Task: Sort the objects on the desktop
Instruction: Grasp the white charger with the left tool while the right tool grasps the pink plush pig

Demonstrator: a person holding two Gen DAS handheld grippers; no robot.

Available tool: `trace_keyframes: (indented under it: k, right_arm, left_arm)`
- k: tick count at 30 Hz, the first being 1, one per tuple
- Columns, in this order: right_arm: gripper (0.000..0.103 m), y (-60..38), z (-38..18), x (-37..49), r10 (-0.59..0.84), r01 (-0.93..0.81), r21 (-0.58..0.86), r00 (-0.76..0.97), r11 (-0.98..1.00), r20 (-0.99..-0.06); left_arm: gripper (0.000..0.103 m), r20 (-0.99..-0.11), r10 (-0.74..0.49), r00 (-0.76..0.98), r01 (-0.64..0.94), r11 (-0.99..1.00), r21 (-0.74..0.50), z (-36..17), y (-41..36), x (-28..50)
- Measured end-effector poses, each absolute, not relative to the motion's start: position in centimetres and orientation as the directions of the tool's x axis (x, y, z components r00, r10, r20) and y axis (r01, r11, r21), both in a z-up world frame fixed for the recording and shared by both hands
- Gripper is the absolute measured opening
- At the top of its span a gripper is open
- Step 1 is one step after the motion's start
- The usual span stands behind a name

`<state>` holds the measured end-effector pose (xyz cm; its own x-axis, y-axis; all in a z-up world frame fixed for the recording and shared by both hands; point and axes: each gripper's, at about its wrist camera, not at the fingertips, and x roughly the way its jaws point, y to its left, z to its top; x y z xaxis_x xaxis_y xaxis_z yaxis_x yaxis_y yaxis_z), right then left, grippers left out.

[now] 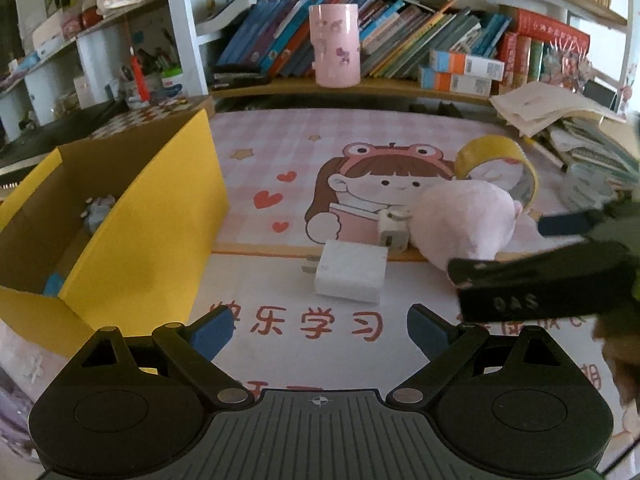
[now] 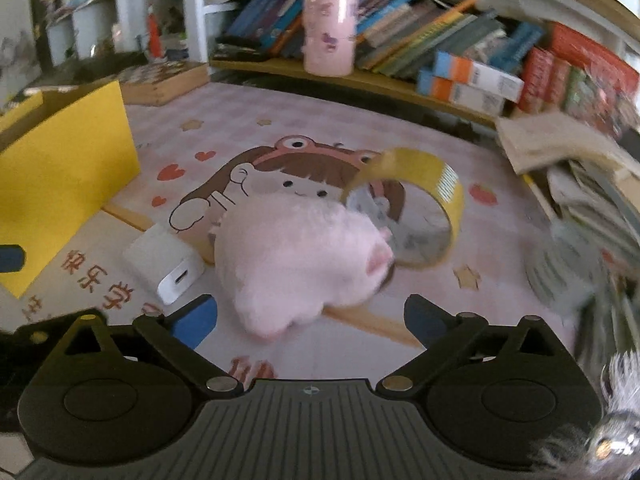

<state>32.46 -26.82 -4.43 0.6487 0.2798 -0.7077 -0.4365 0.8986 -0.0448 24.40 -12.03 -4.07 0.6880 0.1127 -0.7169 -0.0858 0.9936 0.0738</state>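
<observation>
A pink plush toy (image 2: 300, 256) lies on the cartoon desk mat (image 2: 248, 128), just ahead of my right gripper (image 2: 310, 320), which stands open with nothing between its fingers. A yellow tape roll (image 2: 444, 184) leans against the plush's far side. To the plush's left lies a white charger (image 1: 350, 272), and a smaller white plug cube (image 1: 394, 230) touches the plush (image 1: 460, 216). My left gripper (image 1: 320, 328) is open and empty, short of the charger. The right gripper's black fingers (image 1: 540, 276) reach in from the right in the left wrist view. A yellow cardboard box (image 1: 140, 240) stands open at left with small items inside.
A pink cylindrical holder (image 1: 335, 46) stands on the low shelf among leaning books (image 1: 420, 40). Stacked papers and booklets (image 1: 568, 120) pile up at the right edge of the mat. A checkered board (image 1: 152, 114) lies behind the box.
</observation>
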Motion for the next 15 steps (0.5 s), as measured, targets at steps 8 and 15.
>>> trace_keyframes:
  k: [8,15]
  right_arm:
    - [0.101,-25.2,-6.1,35.8,0.287,-0.498,-0.096,0.636,0.862,-0.716]
    - [0.097,-25.4,-6.7,37.2,0.308,-0.475,-0.064,0.662,0.878,-0.683]
  left_arm:
    - [0.096,-0.732,0.130,0.669,-0.095,0.991,0.089,-4.2,-12.1,24.9]
    - [0.096,-0.734,0.135,0.665,-0.096,0.991,0.095,-4.3,-12.3,25.1]
